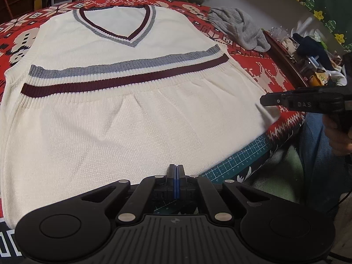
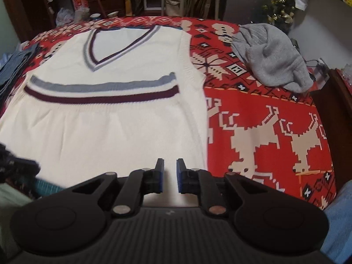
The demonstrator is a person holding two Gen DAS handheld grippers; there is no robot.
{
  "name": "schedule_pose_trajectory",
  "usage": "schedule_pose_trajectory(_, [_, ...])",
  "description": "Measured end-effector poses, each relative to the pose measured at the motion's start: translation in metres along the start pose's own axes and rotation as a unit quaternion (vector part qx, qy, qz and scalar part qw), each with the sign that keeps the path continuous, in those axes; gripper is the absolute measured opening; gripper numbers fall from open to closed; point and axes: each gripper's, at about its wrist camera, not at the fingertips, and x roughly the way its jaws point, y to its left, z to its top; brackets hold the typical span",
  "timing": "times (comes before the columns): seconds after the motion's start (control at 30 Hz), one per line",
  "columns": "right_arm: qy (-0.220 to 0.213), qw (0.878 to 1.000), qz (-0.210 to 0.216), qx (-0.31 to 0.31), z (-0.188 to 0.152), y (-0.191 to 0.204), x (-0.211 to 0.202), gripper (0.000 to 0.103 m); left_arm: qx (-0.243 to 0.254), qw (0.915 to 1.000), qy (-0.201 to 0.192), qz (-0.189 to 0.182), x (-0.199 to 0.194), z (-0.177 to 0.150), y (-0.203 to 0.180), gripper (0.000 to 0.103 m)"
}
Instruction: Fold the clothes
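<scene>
With the vest [image 1: 132,118] half-folded, left gripper [image 1: 175,169] clenched empty, right gripper [image 2: 169,167] slightly parted and gripping nothing, next likely grasp its side edge.

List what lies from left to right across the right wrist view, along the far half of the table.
Dark blue folded cloth at the left edge → white knit vest with grey and maroon stripes → bare red patterned tablecloth → crumpled grey garment.

Cream V-neck knit vest [image 1: 123,118], grey and maroon stripes, lies flat, hem folded up, filling the frame's left and centre.
</scene>
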Motion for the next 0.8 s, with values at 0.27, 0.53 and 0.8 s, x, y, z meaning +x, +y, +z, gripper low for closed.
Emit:
schedule_pose_trajectory(0.27, [0.042, 0.999, -0.006, 0.004, -0.019, -0.017, 0.0, 0.011, 0.004, 1.0, 0.001, -0.001, 0.0, 0.001, 0.0, 0.003])
schedule_pose_trajectory(0.53, [0.012, 0.996, 0.085, -0.014, 0.001, 0.032, -0.015, 0.013, -0.019, 0.9996, 0.008, -0.017, 0.001, 0.003, 0.007, 0.003])
schedule_pose_trajectory(0.8, [-0.004, 0.98, 0.146, -0.138, -0.006, 0.128, -0.001, 0.012, -0.011, 0.9999, 0.006, -0.009, 0.001, 0.003, 0.003, 0.003])
